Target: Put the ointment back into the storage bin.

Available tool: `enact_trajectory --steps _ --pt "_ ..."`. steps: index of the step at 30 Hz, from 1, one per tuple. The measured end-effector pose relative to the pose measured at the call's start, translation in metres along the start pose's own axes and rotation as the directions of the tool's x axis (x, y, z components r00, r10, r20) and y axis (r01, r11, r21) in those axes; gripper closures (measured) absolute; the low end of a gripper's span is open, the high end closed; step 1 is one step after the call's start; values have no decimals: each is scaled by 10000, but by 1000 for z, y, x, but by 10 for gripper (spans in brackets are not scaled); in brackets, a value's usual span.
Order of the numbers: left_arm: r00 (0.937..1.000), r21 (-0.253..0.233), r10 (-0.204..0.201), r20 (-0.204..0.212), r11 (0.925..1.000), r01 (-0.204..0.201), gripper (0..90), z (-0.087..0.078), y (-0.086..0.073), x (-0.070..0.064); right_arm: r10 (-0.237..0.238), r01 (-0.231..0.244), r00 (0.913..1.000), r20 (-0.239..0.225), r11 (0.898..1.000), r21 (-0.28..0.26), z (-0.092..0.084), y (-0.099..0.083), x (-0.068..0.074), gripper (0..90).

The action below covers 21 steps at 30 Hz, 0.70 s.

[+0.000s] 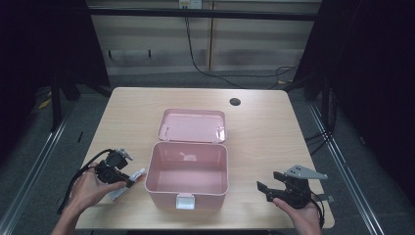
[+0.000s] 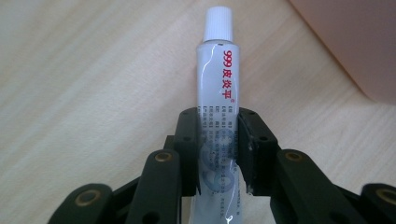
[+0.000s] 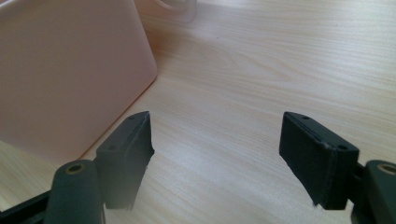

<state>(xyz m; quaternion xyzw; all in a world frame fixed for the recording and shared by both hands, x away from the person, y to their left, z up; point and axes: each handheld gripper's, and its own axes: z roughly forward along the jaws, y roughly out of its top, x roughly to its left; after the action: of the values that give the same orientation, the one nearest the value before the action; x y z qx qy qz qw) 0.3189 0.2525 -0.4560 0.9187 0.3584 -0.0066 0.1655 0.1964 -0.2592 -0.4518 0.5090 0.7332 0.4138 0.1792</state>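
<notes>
Nearest the lower edge of the high view, two hands, each with one gripper. At left, left hand (image 1: 88, 188) wrapped round the left gripper (image 1: 128, 180), forearm slanting in from the bottom corner, gripper body angled toward the box, black cable looping back past the wrist. In the left gripper view, left gripper (image 2: 218, 140) clamped on one white tube (image 2: 217, 112) of ointment (red print down its side, white screw cap at the far end), both pads pressed against the tube's lower half, tube lying flat on the table (image 2: 93, 84) and pointing away along the jaws. Same tube (image 1: 131, 177) in the high view lying just left of the box's front left corner, cap end nearest the box, close but whether touching cannot be told.

At right, right hand (image 1: 301, 215) low and near the front edge, gripping the right gripper (image 1: 262, 188) from behind, grey three-cornered plate on top, jaws aimed left toward the box. In the right gripper view, right gripper (image 3: 217, 154) spread wide, nothing between the pads, bare wood below, pink wall of the box (image 3: 70, 70) just beyond its left jaw.

Farther in, one pink box (image 1: 187, 193), open, white latch on its front wall, interior bare. Behind it, one pink lid (image 1: 192, 125) tipped back, flat on the table (image 1: 264, 127). Beyond that, one dark round hole (image 1: 235, 102) near the far edge.
</notes>
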Motion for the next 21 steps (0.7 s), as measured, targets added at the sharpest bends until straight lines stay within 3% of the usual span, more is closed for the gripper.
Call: enact_trajectory --steps 1,5,9,10,11,15,18,21 --pt "9998 -7 16 214 10000 -16 712 -2 -1 1 8 -8 10000 -9 10000 -2 0 0 0 248" --pt "9989 -168 -163 432 9997 170 712 -6 -4 3 75 -75 10000 8 10000 -11 0 0 -1 233" --pt "9954 -461 -573 765 9971 609 713 -15 -8 8 63 -63 10000 -14 10000 -19 0 0 -1 233" --pt "9954 -461 -573 765 9971 609 713 -15 -8 8 63 -63 10000 -14 10000 -19 0 0 -1 233" --pt "9931 -526 -574 1021 9966 630 713 -17 -9 8 59 -59 10000 -13 10000 -16 0 0 -1 233" --pt "9960 -809 -352 824 9958 419 712 -24 -12 6 73 -73 10000 -4 10000 -8 0 0 -1 233" --pt "9960 -736 -263 856 9968 327 712 -26 -11 5 80 -80 10000 8 10000 -12 0 0 -1 231" --pt "9945 -987 -190 1027 9947 292 712 -32 -12 2 166 -166 9999 -4 9999 1 0 0 -2 228"
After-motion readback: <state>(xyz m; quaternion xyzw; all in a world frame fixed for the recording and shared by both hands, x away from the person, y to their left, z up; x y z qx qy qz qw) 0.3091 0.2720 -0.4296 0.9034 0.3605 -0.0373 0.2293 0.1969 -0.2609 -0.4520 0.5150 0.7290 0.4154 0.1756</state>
